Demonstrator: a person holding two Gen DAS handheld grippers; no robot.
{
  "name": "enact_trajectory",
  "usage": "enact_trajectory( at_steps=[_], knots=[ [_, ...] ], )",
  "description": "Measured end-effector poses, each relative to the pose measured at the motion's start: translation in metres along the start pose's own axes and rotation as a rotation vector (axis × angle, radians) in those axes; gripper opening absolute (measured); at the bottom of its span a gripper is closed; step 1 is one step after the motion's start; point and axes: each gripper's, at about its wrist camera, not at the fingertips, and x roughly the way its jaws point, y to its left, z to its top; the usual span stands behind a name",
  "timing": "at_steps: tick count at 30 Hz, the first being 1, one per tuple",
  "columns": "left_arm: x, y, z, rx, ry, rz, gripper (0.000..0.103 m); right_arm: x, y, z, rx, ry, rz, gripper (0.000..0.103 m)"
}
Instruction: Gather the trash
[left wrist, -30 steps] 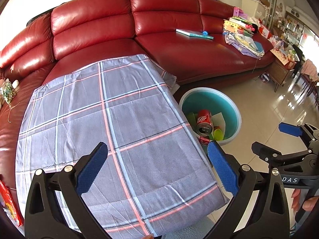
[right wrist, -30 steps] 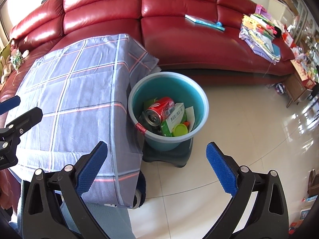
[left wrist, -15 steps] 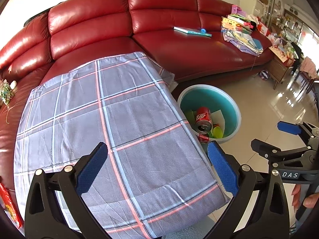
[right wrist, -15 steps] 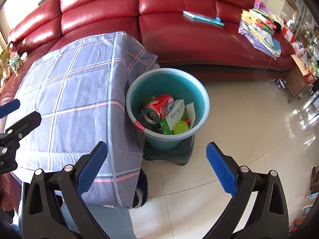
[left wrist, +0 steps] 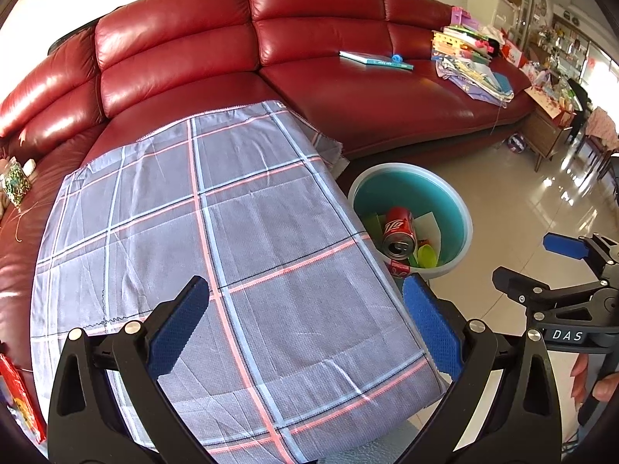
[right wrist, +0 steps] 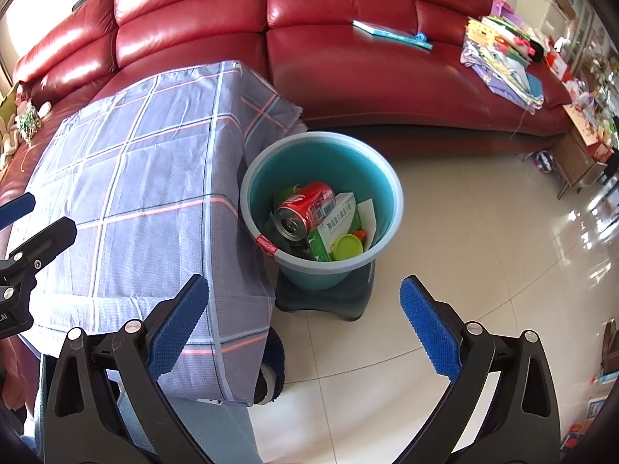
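Observation:
A teal bucket (right wrist: pixel 387 197) stands on a dark stool (right wrist: pixel 356 301) beside the cloth-covered table (right wrist: pixel 127 193). Inside lie a red soda can (right wrist: pixel 305 208), a green and white carton (right wrist: pixel 332 228), a green lid (right wrist: pixel 348 247) and paper. The left wrist view shows the same bucket (left wrist: pixel 452 208) and can (left wrist: pixel 398 228) past the table's right edge. My left gripper (left wrist: pixel 305 324) hangs open over the plaid cloth (left wrist: pixel 193 232), holding nothing. My right gripper (right wrist: pixel 303 323) is open and empty above the floor, just in front of the bucket. Each gripper appears at the edge of the other's view.
A red leather sofa (left wrist: pixel 348 89) wraps behind the table, with a book (left wrist: pixel 375 58) and a stack of papers and cloth (left wrist: pixel 472 62) on it. Shiny tiled floor (right wrist: pixel 483 270) stretches right of the bucket. A hand (left wrist: pixel 595 382) grips the right tool's handle.
Both views have drifted slightly; the bucket sits a touch higher in the right wrist view. Both grippers stay open and empty, and the trash in the bucket has not moved.

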Motion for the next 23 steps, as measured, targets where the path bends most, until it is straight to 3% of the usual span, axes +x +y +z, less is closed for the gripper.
enact_trajectory(
  at_steps=[23],
  knots=[
    [0.0099, 0.0020, -0.0015, -0.016, 0.044, 0.027, 0.096, 0.0020, -0.0037, 0.0030, -0.001, -0.003, -0.017, 0.099]
  ],
)
